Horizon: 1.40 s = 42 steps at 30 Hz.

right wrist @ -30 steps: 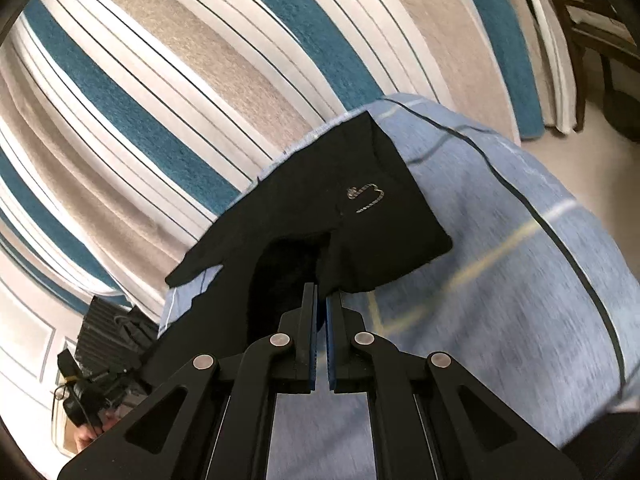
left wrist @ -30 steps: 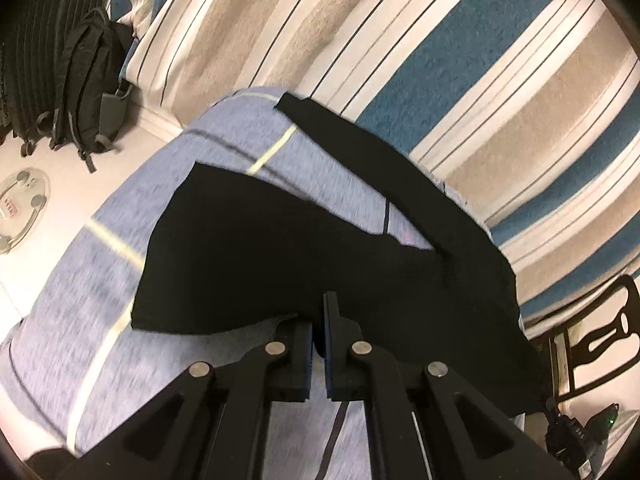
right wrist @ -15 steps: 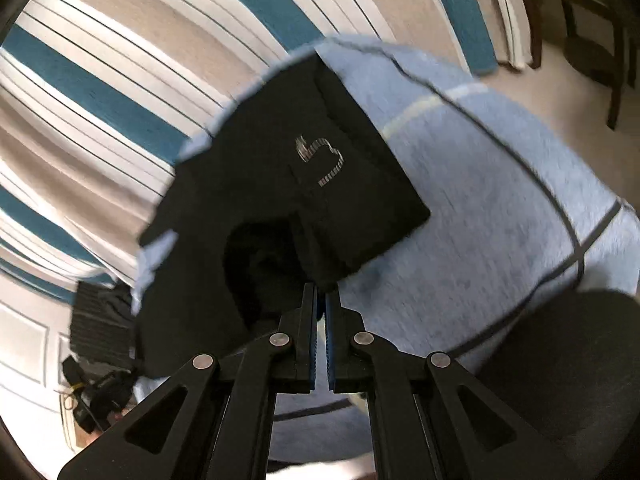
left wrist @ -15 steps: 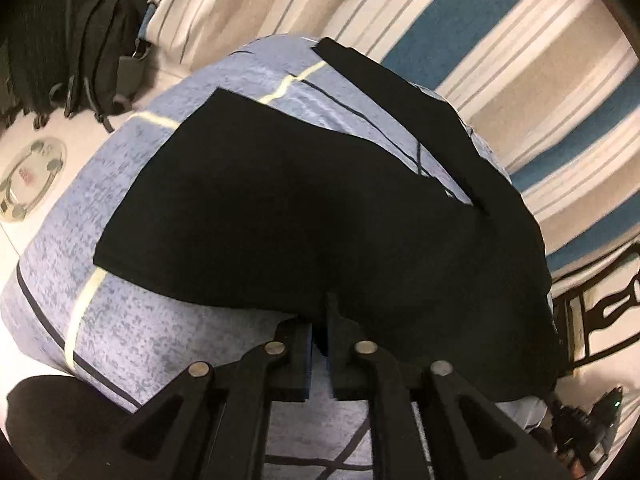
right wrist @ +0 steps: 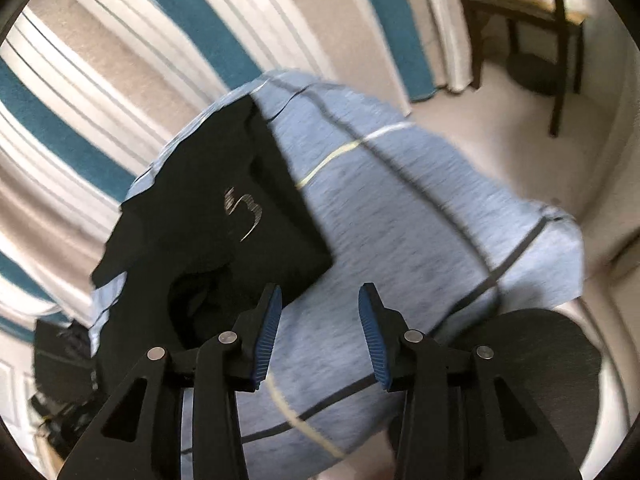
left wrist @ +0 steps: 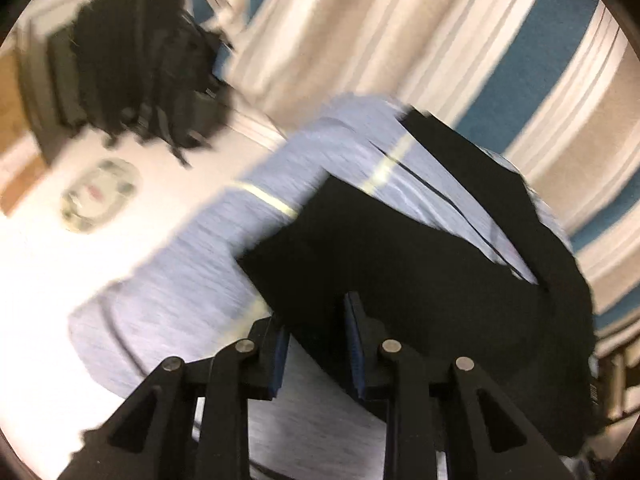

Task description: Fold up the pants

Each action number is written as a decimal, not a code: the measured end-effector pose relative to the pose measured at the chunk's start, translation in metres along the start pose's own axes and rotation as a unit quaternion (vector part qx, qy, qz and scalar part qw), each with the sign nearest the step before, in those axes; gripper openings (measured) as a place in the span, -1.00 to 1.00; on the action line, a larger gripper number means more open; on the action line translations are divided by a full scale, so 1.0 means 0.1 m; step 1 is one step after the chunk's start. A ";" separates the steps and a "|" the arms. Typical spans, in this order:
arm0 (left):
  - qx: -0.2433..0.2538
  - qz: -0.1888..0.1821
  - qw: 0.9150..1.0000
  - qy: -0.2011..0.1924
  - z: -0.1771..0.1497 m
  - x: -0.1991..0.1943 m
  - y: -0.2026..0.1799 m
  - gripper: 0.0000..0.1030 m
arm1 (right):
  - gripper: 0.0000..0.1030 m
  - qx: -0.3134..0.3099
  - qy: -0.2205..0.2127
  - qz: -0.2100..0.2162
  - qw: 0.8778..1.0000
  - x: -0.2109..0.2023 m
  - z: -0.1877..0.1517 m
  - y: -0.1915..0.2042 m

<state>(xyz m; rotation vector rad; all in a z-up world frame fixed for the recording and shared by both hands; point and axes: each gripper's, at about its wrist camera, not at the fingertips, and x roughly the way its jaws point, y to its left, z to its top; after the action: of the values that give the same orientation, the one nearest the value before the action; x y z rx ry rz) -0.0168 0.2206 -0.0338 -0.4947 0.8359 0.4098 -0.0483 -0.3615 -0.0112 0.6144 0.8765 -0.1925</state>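
In the left wrist view, the black pants (left wrist: pixel 420 264) lie on a blue blanket (left wrist: pixel 192 280), one layer laid over the rest, with a striped cover (left wrist: pixel 460 32) behind. The left gripper (left wrist: pixel 316 340) has its jaws narrowly apart and opening, the cloth's near edge between them but no longer pinched. To do this release well, I judge it best to let the edge drop flat before lifting away, so a pad does not drag the fold askew. In the right wrist view, the pants (right wrist: pixel 224 240) show a small logo, and their corner sits just beside the left finger (right wrist: pixel 266 332). The right gripper (right wrist: pixel 318 334) has jaws opening wider, with only blanket (right wrist: pixel 400 208) between them. Both should pull straight back, then the fold's edges want checking for alignment.
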 end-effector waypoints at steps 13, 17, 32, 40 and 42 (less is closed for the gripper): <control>0.152 -0.116 0.981 0.012 -0.28 -0.13 -0.80 -0.38 | -0.21 -0.186 -0.033 0.043 0.981 0.09 -0.02 0.78; 0.210 -0.115 0.969 0.055 -0.54 0.20 -1.04 -0.37 | -0.21 -0.195 0.006 0.012 0.981 0.46 -0.05 0.77; 0.220 -0.074 0.972 0.016 -0.33 0.02 -0.84 -0.30 | -0.21 -0.215 -0.021 0.005 0.976 0.15 0.03 0.69; 0.239 -0.103 0.965 -0.006 -0.36 -0.23 -0.97 -0.14 | -0.02 -0.242 -0.023 0.038 0.969 0.16 -0.02 0.92; 0.253 -0.112 0.961 -0.008 -0.40 -0.24 -1.03 -0.09 | -0.02 -0.258 -0.026 0.046 0.965 0.18 -0.06 1.01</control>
<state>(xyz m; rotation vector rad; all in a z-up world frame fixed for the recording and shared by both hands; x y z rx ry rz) -0.0011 0.1103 -0.0117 -0.1064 0.8214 -0.0167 -0.0005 -0.2742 0.0146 0.1598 0.8026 0.1057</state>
